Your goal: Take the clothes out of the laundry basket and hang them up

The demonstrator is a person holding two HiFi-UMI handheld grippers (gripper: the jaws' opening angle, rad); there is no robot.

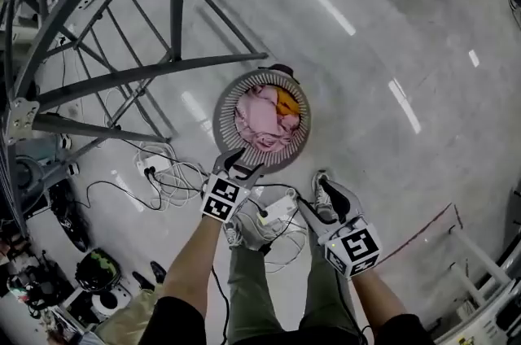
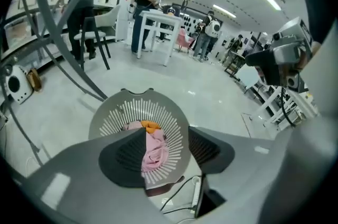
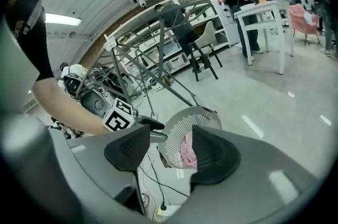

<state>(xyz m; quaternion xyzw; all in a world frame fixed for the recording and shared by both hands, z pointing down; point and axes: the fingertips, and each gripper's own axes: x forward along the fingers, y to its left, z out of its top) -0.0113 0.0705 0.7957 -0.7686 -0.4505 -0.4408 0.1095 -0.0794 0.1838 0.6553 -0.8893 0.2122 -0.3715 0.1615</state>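
Note:
A round grey slatted laundry basket (image 1: 225, 117) stands on the floor, holding pink clothes (image 1: 257, 122) and an orange piece (image 1: 286, 102). My left gripper (image 1: 242, 167) hovers at the basket's near rim, jaws open, nothing between them. In the left gripper view the basket (image 2: 122, 112) with the pink garment (image 2: 154, 150) shows through the gap of the left gripper (image 2: 165, 151). My right gripper (image 1: 330, 189) hangs open to the right of the basket, above my shoe. The right gripper view shows the right gripper (image 3: 170, 151) with the basket (image 3: 196, 118) and the left gripper (image 3: 152, 123) beyond it.
A grey metal drying rack (image 1: 122, 76) stands to the left of the basket. Cables and a white power strip (image 1: 278, 210) lie on the floor near my feet. People stand around a white table (image 2: 156, 21) farther off. Equipment crowds the lower left floor (image 1: 98, 270).

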